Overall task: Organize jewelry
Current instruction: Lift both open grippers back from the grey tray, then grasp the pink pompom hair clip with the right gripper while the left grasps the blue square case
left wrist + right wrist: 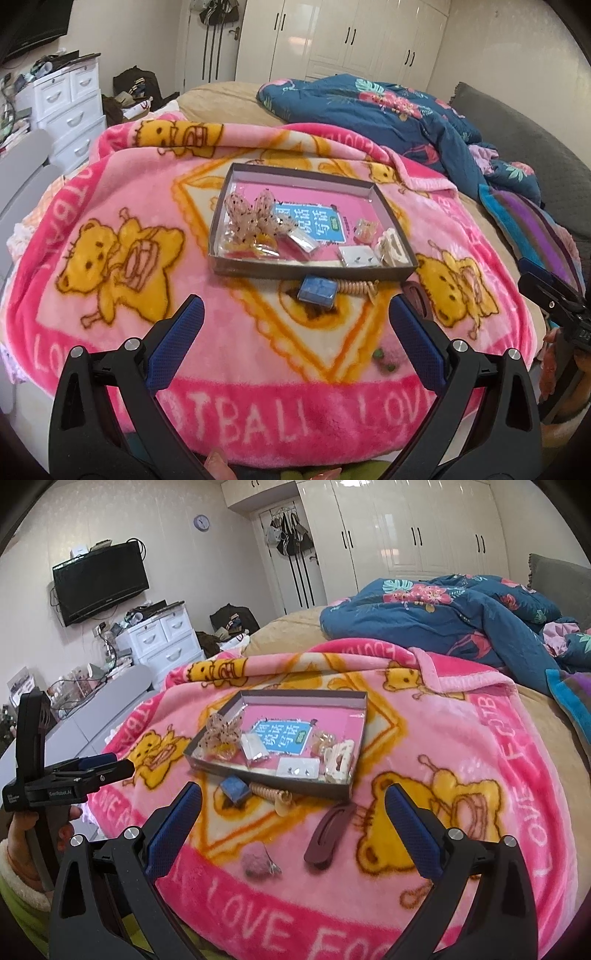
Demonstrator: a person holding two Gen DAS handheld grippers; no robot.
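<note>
A shallow grey box tray [312,273] [266,771] lies on a pink bear-print blanket [110,229]. Inside it are a beige dotted bow [251,214] [221,734], small clear packets [360,256] [298,766], and a cream hair claw [338,762]. In front of the tray rest a small blue box [317,288] [233,787], a beige coil hair tie [356,287] [273,793], a maroon hair clip [327,834] and a small pink piece [256,860]. My left gripper [295,314] and right gripper [293,801] both hover open short of these, holding nothing.
A blue floral quilt [461,616] is bunched at the back right of the bed. White drawers [162,642] and a wall TV [99,579] stand to the left, wardrobes [406,528] behind. The left gripper's body [70,775] shows at the right view's left edge.
</note>
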